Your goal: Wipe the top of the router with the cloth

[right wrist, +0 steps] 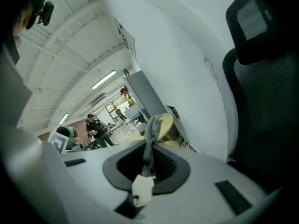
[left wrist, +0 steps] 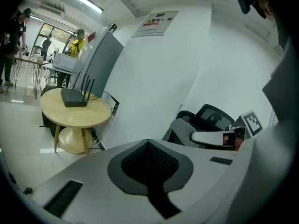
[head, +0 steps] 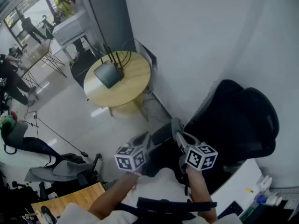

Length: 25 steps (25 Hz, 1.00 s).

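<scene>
Approach step: right gripper (right wrist: 147, 168) clamped on grey cloth (right wrist: 150, 139), left gripper (left wrist: 148, 164) closed, empty, both well apart from router (head: 108, 73) on round table (head: 136, 85); next, likely carry cloth to router top.

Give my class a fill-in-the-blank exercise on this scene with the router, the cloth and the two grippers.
The router stands on a round ______ table.
The right gripper grips the cloth, whose colour is ______.
The left gripper has its jaws ______, with nothing between them.
Missing words: wooden; grey; shut.
</scene>
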Tool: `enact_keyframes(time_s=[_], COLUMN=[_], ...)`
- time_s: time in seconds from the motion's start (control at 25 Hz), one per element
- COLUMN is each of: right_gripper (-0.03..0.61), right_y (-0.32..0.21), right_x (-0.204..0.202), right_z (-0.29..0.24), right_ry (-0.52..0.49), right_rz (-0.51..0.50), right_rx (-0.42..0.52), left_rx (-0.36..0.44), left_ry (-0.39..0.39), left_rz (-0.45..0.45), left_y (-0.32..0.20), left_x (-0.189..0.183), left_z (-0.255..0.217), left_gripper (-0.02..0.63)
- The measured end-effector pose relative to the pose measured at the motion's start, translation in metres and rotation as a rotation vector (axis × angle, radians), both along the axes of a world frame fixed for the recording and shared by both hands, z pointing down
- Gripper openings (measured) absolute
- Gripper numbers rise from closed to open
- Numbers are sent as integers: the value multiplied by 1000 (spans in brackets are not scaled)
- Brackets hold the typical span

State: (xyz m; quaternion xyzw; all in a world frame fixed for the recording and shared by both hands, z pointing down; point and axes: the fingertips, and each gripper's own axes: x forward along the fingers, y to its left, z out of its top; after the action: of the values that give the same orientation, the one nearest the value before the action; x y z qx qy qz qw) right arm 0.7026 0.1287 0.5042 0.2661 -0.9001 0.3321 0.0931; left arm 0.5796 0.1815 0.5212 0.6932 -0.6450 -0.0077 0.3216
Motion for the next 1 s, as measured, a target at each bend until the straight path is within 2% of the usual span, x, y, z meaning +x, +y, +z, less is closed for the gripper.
enact_keyframes(time_s=[0.24,0.4,0.76,1.0], right_gripper=[38,38,38,38], right_y=[2,1,-5,-13], right_x=[-6,-24,-101,-170], right_z=[-2,0,1,-3], right_ry=[-1,-6,11,35], right_rz=[-28,-49,-143,-221], right_rx=[-4,-17,-24,-23], left_rx=[4,-5,-6,4], left_ry=[-5,-10,15,40], left_rz=[-15,-25,-101,-183], left_y=[1,3,-3,-7], left_x=[-3,-18,-85,-152], left_z=[-6,-6,-7,-10], left_gripper=[-2,-2,-2,-2])
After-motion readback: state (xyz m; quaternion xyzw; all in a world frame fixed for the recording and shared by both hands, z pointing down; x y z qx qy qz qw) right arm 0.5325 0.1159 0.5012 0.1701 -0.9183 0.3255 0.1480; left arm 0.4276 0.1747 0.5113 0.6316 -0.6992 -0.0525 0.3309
